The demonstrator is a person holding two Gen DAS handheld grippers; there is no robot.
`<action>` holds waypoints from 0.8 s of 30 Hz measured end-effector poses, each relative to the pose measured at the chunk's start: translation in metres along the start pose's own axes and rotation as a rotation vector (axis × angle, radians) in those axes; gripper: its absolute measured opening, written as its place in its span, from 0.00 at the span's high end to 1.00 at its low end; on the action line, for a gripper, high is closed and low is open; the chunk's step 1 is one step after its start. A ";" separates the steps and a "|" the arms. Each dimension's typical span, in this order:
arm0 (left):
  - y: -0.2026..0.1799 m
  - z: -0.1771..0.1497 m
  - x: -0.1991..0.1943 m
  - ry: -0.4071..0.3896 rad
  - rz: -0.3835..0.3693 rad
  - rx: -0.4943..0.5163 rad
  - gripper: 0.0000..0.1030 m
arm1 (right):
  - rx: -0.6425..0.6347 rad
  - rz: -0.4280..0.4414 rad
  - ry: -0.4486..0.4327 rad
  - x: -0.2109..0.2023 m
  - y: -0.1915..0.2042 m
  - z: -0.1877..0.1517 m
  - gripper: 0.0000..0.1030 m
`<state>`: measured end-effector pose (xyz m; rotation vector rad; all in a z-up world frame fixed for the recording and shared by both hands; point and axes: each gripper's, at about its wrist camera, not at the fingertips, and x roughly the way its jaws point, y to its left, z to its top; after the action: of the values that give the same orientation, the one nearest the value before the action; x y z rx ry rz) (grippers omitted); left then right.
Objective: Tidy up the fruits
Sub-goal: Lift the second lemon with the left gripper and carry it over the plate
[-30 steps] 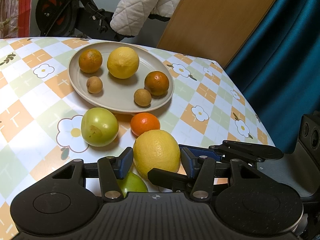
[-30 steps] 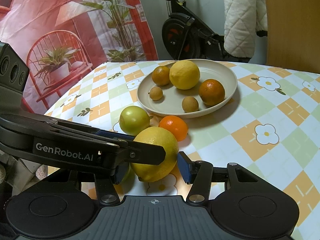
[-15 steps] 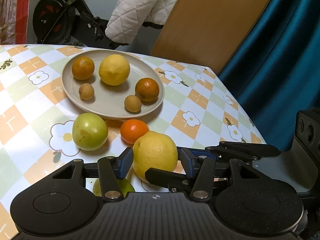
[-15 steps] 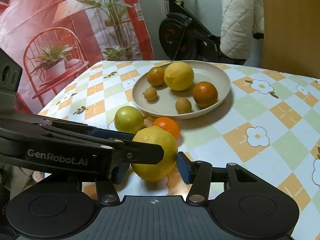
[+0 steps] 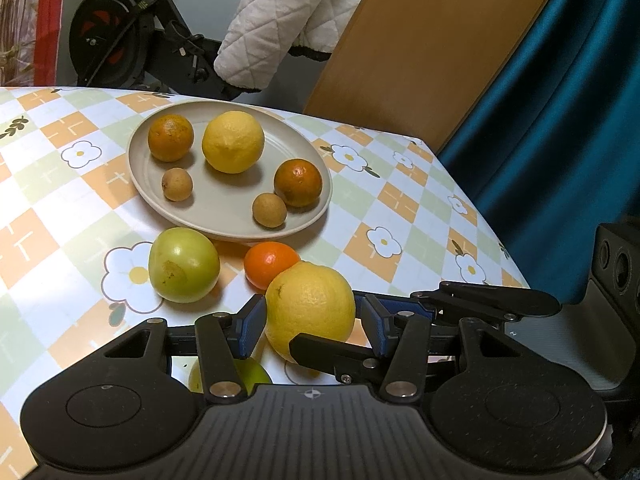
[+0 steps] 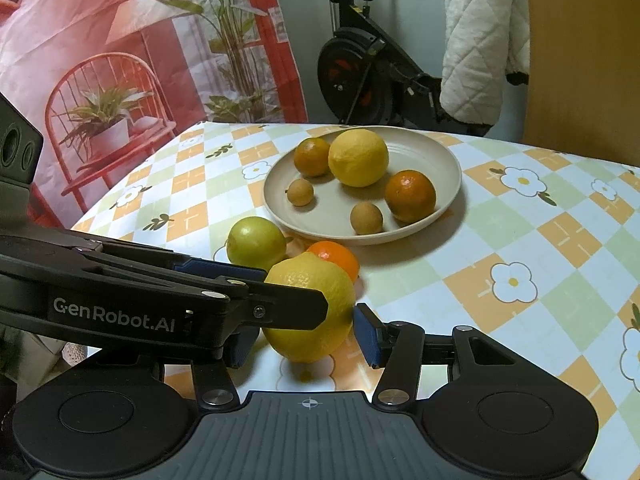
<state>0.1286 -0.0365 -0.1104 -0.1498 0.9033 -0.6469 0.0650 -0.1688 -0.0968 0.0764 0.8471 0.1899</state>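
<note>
A big yellow lemon (image 5: 310, 304) hangs just above the flowered tablecloth, and both grippers are on it. My left gripper (image 5: 314, 322) is shut on it, blue pads against its two sides. My right gripper (image 6: 304, 338) is shut on the same lemon (image 6: 312, 304); its right pad touches, while its left pad is hidden behind the left gripper's finger (image 6: 280, 312). On the cloth just beyond lie a green apple (image 5: 184, 266) and a small orange (image 5: 270, 264). Another green fruit (image 5: 248, 374) peeks from under the left gripper. The beige plate (image 5: 224, 196) holds a lemon, two oranges and two small brown fruits.
The table's right edge (image 5: 480, 220) drops off beside a teal curtain (image 5: 560, 120). Behind the table stand a wooden board (image 5: 420, 40), an exercise bike (image 6: 360, 72) and a quilted white cloth (image 6: 476, 40). Bare cloth (image 6: 500, 248) lies to the right of the plate (image 6: 444, 160).
The lemon stays between both pairs of jaws. The plate and loose fruits sit slightly lower in both views than a second ago.
</note>
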 end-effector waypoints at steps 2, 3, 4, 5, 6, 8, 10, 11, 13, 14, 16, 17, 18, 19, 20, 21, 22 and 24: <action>-0.001 0.000 -0.001 -0.001 0.002 0.001 0.48 | -0.002 -0.001 -0.001 -0.001 0.000 0.000 0.54; -0.001 0.000 -0.002 -0.003 0.003 0.002 0.48 | -0.003 -0.002 -0.003 -0.001 0.001 0.000 0.54; -0.002 0.000 -0.003 -0.005 0.002 0.004 0.48 | -0.005 -0.003 -0.006 -0.002 0.001 0.000 0.54; -0.002 0.000 -0.005 -0.007 0.000 0.005 0.48 | -0.006 -0.004 -0.010 -0.003 0.001 0.000 0.54; -0.002 0.000 -0.005 -0.008 -0.001 0.005 0.48 | -0.008 -0.006 -0.013 -0.004 0.002 0.000 0.54; -0.003 0.001 -0.007 -0.011 -0.004 0.008 0.48 | -0.010 -0.010 -0.019 -0.007 0.003 0.001 0.54; -0.004 0.002 -0.009 -0.015 -0.004 0.011 0.48 | -0.011 -0.011 -0.025 -0.009 0.003 0.002 0.54; -0.004 0.003 -0.010 -0.021 -0.005 0.012 0.48 | -0.013 -0.012 -0.028 -0.010 0.004 0.003 0.54; -0.004 0.003 -0.011 -0.026 -0.006 0.009 0.48 | -0.020 -0.014 -0.036 -0.011 0.005 0.004 0.54; -0.004 0.004 -0.011 -0.027 -0.005 0.007 0.48 | -0.023 -0.015 -0.037 -0.012 0.006 0.004 0.54; -0.004 0.004 -0.011 -0.028 -0.003 0.008 0.48 | -0.024 -0.012 -0.039 -0.012 0.006 0.005 0.54; -0.004 0.004 -0.012 -0.028 -0.002 0.008 0.48 | -0.023 -0.011 -0.040 -0.012 0.006 0.005 0.54; -0.004 0.004 -0.012 -0.029 -0.002 0.008 0.48 | -0.024 -0.011 -0.041 -0.012 0.006 0.005 0.54; -0.004 0.004 -0.013 -0.030 -0.002 0.008 0.48 | -0.026 -0.012 -0.042 -0.012 0.007 0.005 0.54; -0.004 0.004 -0.014 -0.032 -0.003 0.008 0.48 | -0.025 -0.012 -0.043 -0.012 0.007 0.005 0.54; -0.004 0.005 -0.014 -0.034 -0.003 0.008 0.48 | -0.026 -0.012 -0.045 -0.012 0.007 0.005 0.54; -0.004 0.005 -0.016 -0.037 -0.004 0.008 0.48 | -0.028 -0.013 -0.048 -0.013 0.008 0.005 0.54; -0.005 0.006 -0.019 -0.044 -0.006 0.009 0.48 | -0.034 -0.015 -0.055 -0.015 0.009 0.007 0.54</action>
<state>0.1223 -0.0305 -0.0924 -0.1585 0.8578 -0.6505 0.0591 -0.1632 -0.0800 0.0434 0.7893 0.1871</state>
